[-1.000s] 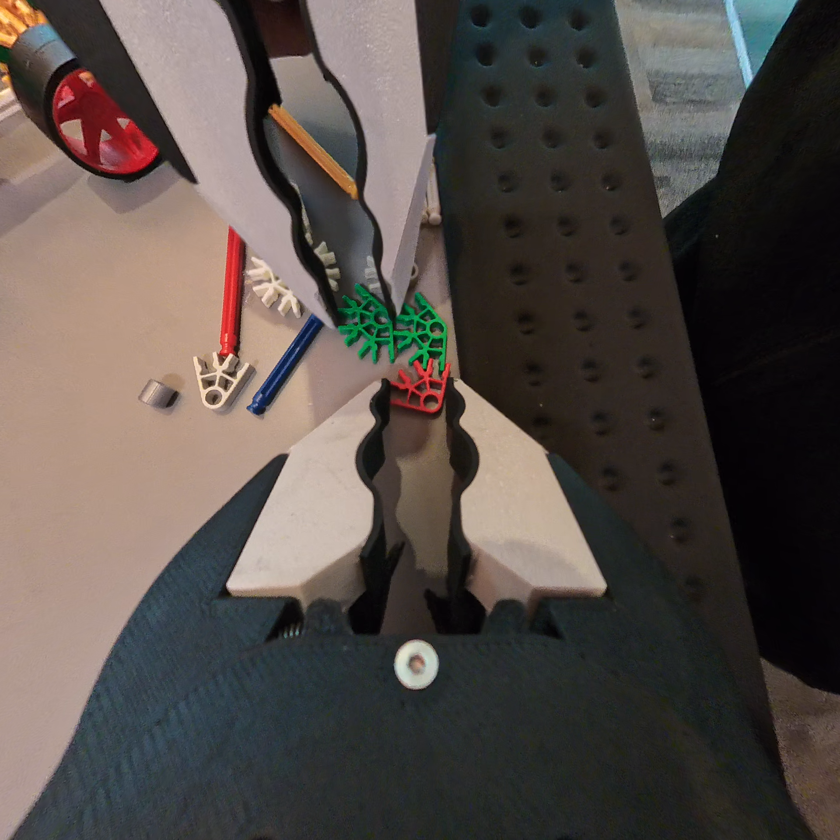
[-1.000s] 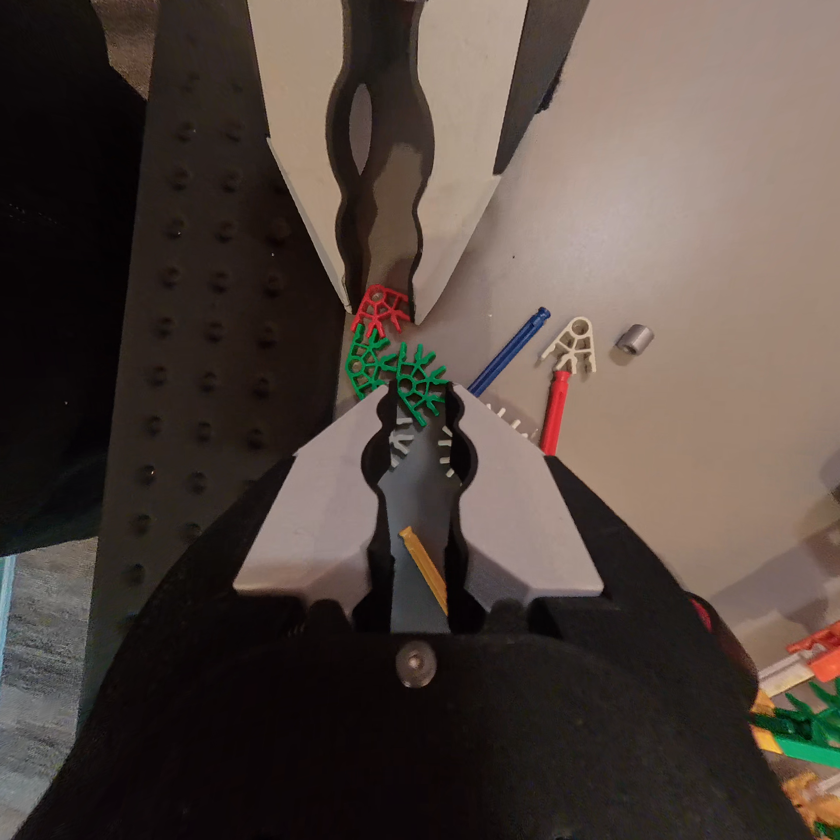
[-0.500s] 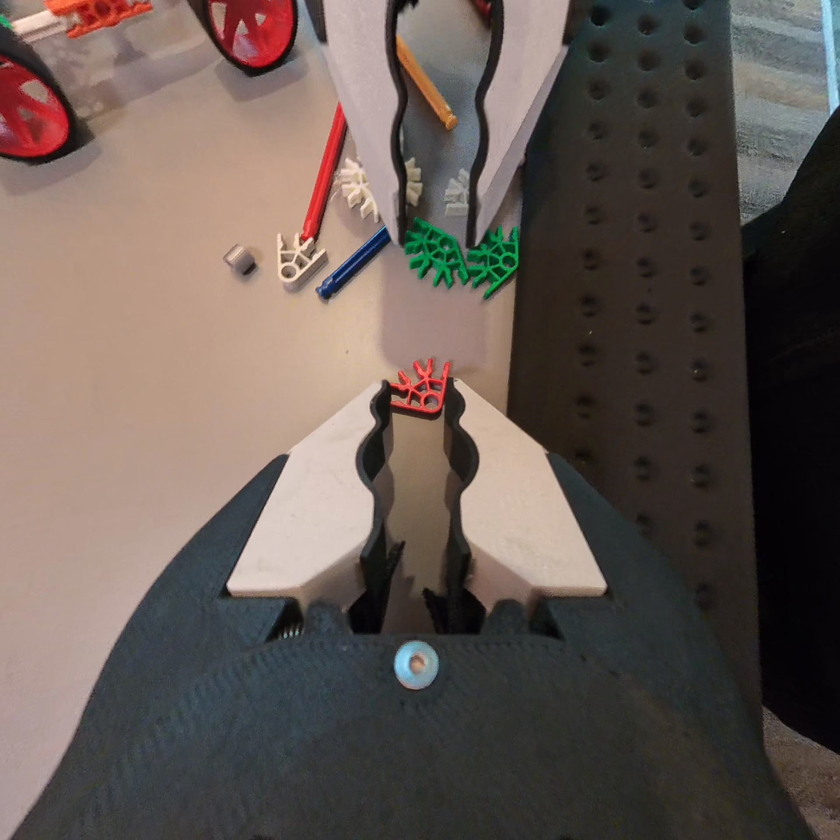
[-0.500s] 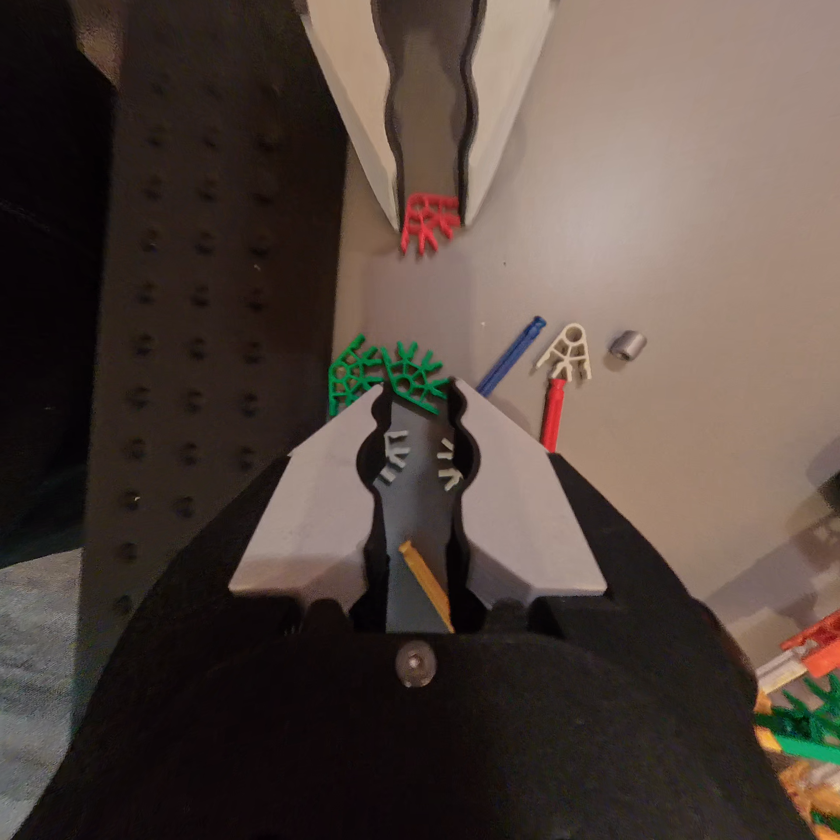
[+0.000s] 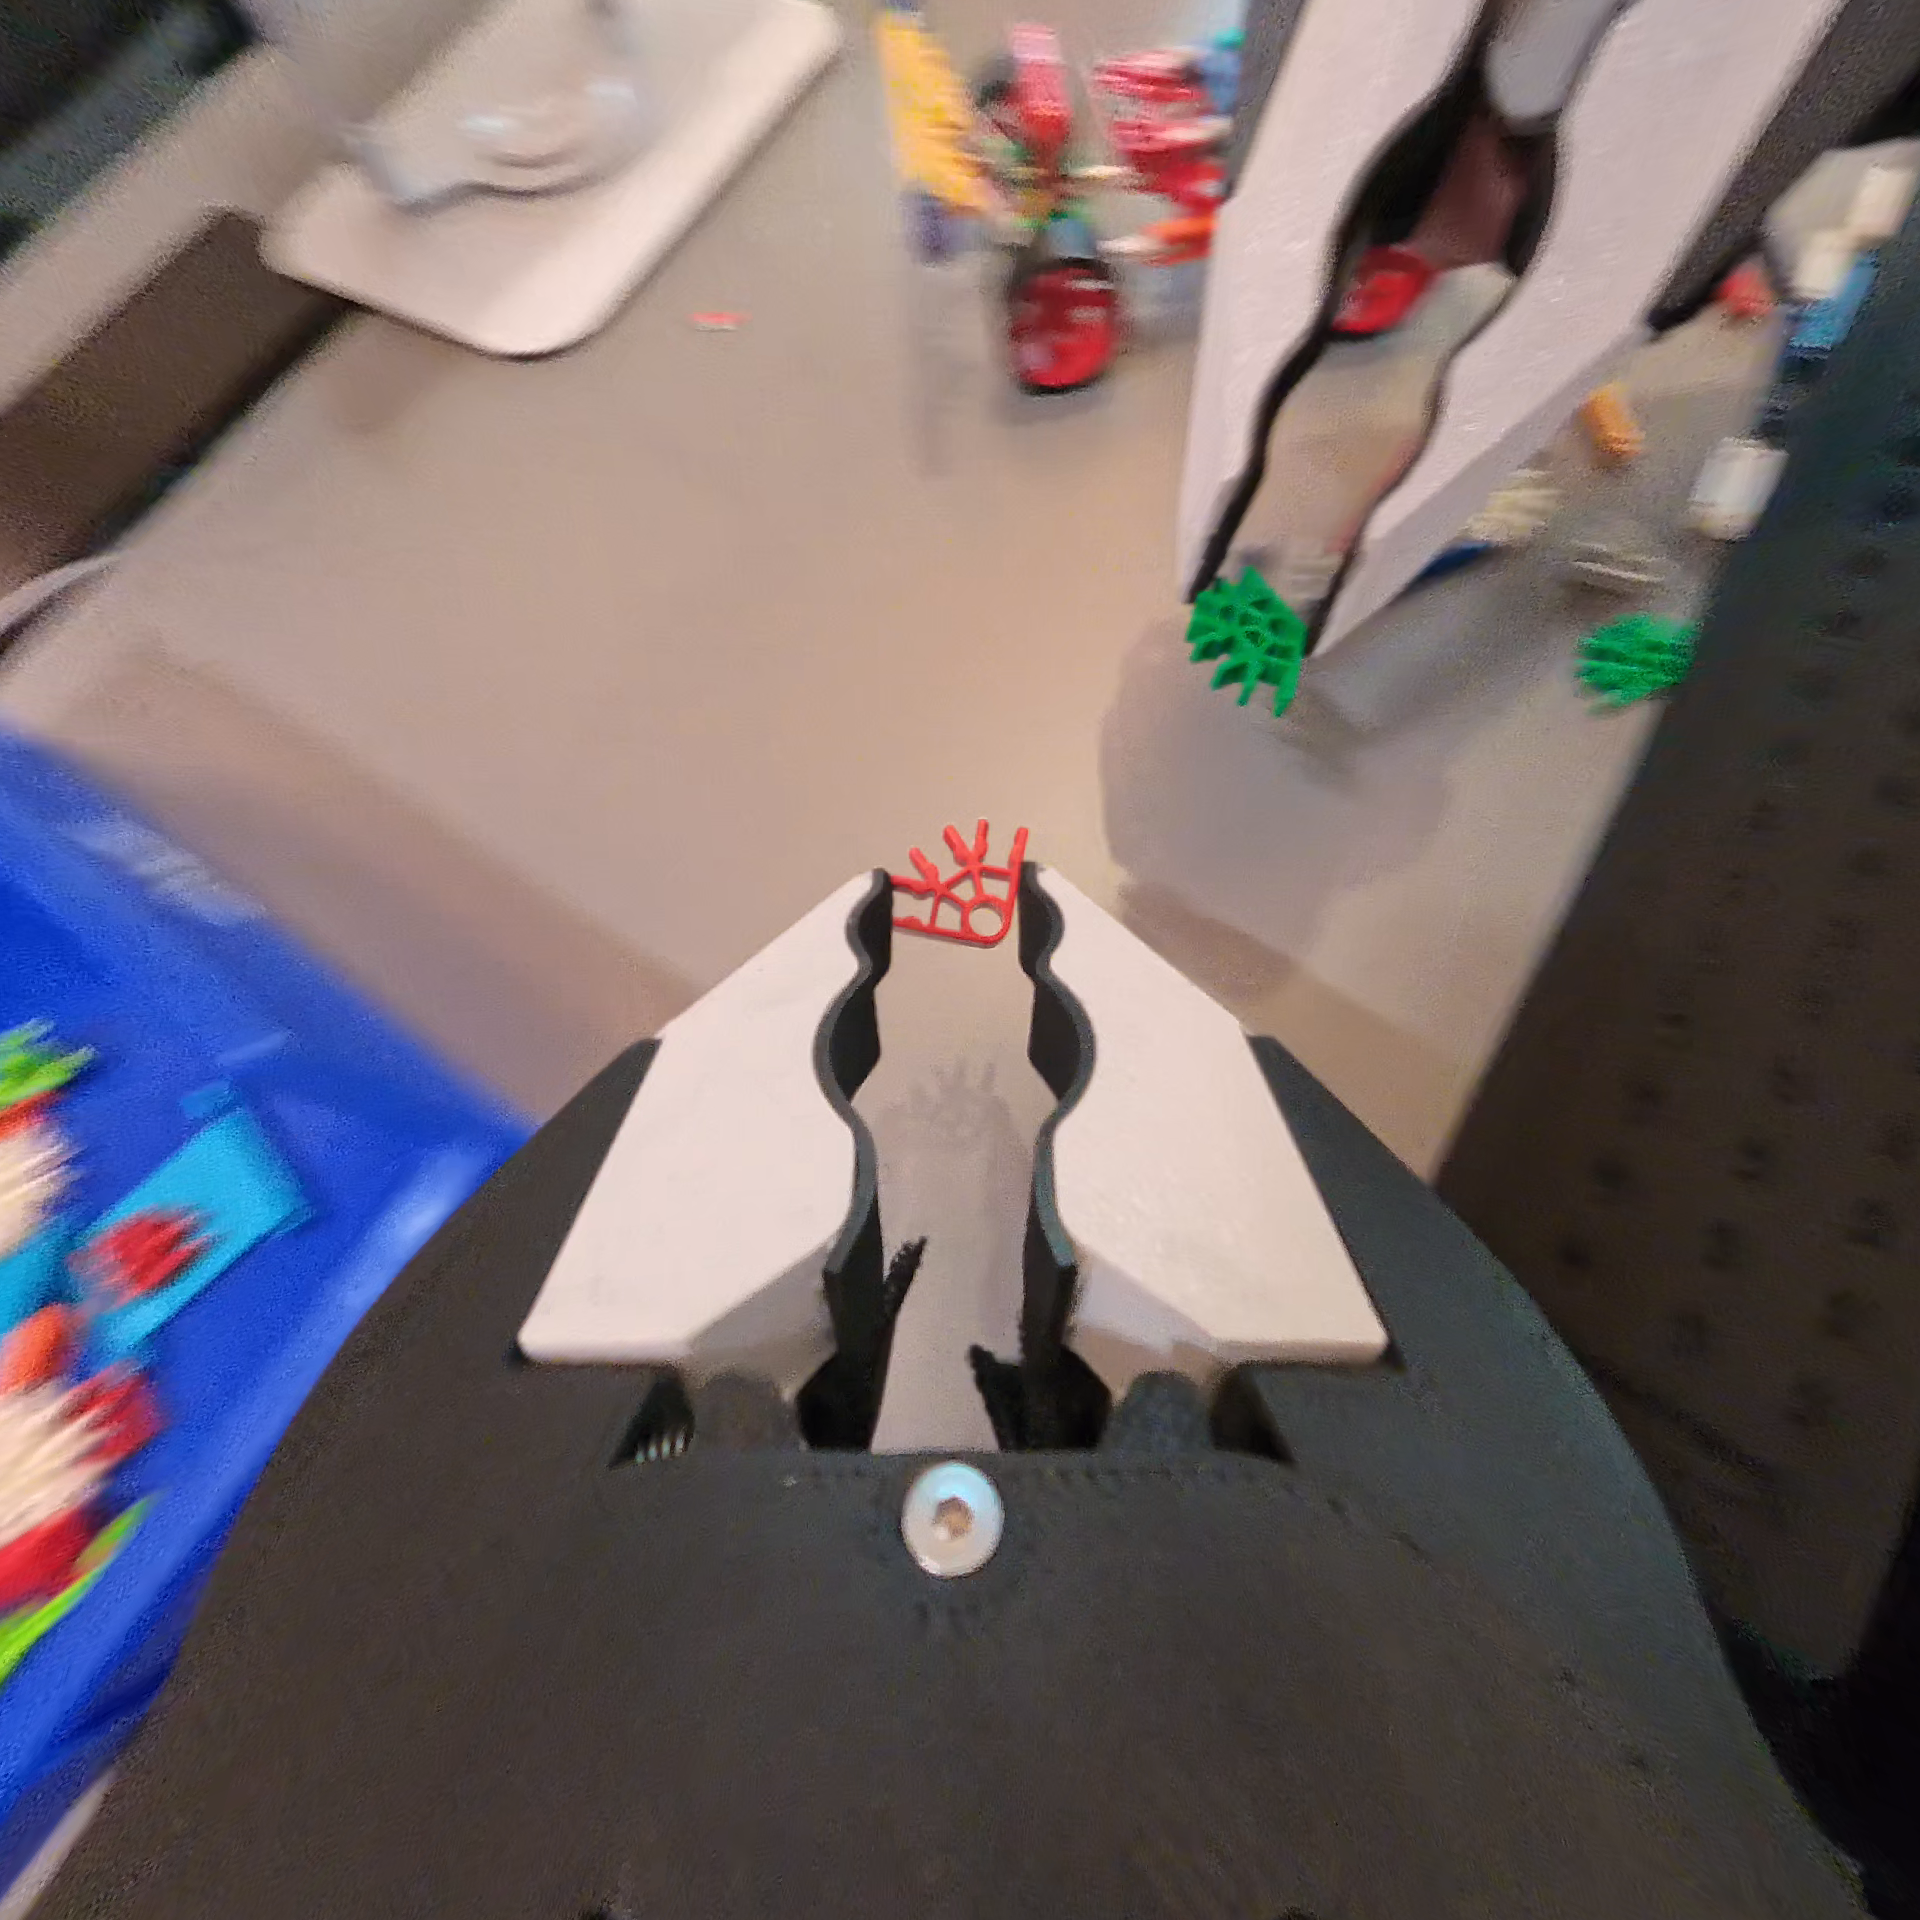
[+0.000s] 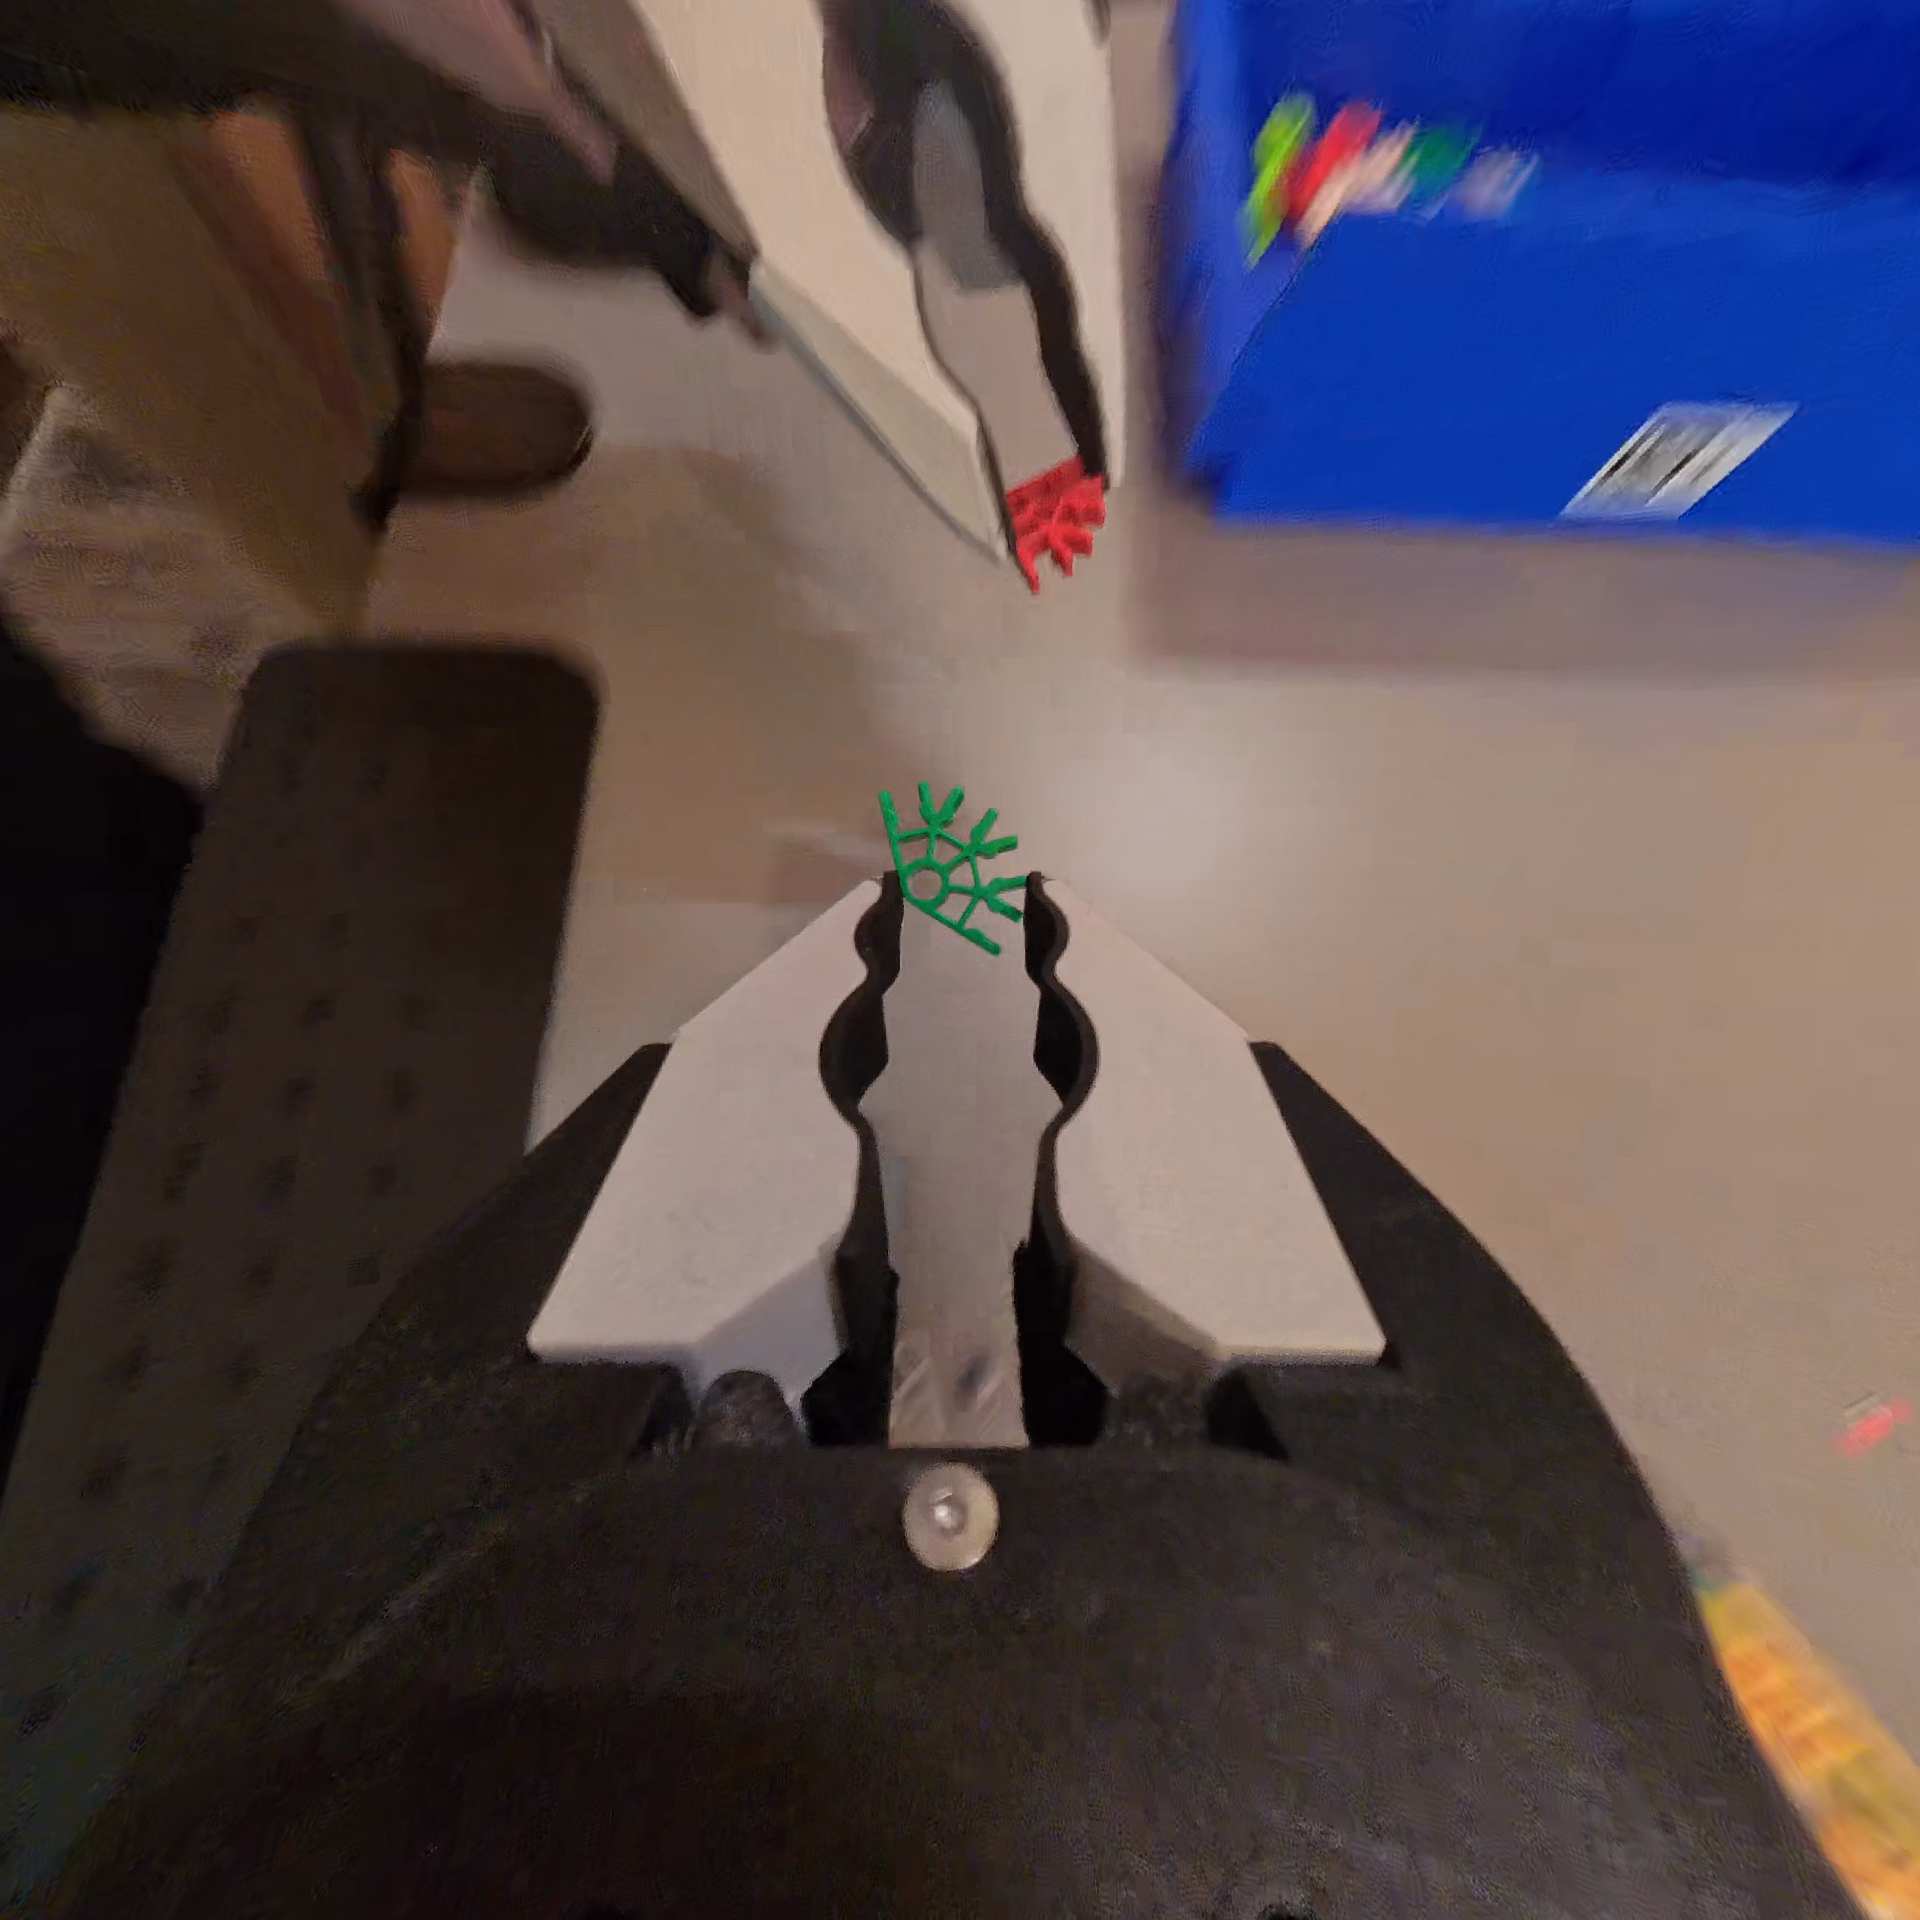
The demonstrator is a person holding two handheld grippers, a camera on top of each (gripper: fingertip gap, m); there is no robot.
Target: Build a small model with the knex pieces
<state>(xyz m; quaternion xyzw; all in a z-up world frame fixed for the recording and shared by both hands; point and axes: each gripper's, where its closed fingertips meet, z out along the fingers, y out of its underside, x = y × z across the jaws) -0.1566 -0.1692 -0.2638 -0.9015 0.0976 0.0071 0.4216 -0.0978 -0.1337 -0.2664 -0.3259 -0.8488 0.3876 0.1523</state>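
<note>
Left gripper (image 5: 954,883) is pinching a little red connector (image 5: 958,891) at its tips, right gripper (image 6: 958,881) is pinching a green connector (image 6: 951,868), both lifted over the tan table (image 5: 582,644). Blue box (image 5: 156,1039) is sitting nearby; its contents are too blurry.

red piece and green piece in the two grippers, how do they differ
The red connector is a narrow quarter-fan wedge; the green connector fans wider, with more prongs. The red one is pinched in the left gripper, the green one in the right gripper. The red one sits square between its fingers; the green one is tilted. Both are flat, spoked plastic pieces held at the very tips, above the table.
</note>
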